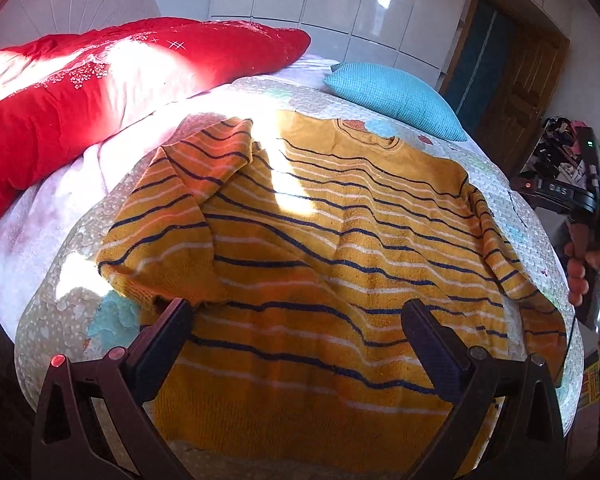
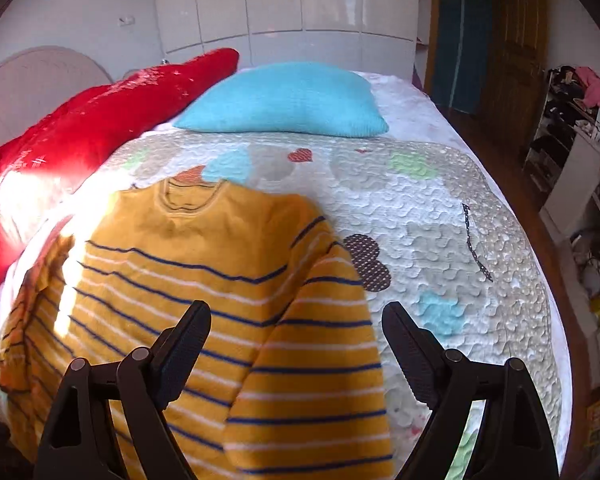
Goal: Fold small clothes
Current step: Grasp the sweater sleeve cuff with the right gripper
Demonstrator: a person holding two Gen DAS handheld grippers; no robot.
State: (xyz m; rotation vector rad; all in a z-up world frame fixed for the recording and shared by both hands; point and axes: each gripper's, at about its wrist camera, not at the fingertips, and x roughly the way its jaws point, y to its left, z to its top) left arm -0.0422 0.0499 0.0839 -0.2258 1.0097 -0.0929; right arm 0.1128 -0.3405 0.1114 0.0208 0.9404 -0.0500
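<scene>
A small mustard-yellow sweater (image 1: 320,240) with navy and white stripes lies flat on the quilted bedspread (image 1: 52,312), neck away from me. Its left sleeve (image 1: 172,216) is folded in across the body. Its right sleeve (image 2: 312,360) lies straight down the right side. My left gripper (image 1: 300,320) is open and empty, hovering over the sweater's lower body. My right gripper (image 2: 296,324) is open and empty, above the right sleeve; the sweater also shows there (image 2: 188,264). The right gripper's body, held in a hand (image 1: 588,232), shows at the right edge of the left wrist view.
A red quilt (image 1: 100,80) is bunched along the left of the bed. A turquoise pillow (image 2: 284,100) lies beyond the sweater's collar. White wardrobe doors (image 2: 300,4) stand behind. A cluttered shelf (image 2: 572,128) and a wooden door (image 2: 516,48) are on the right.
</scene>
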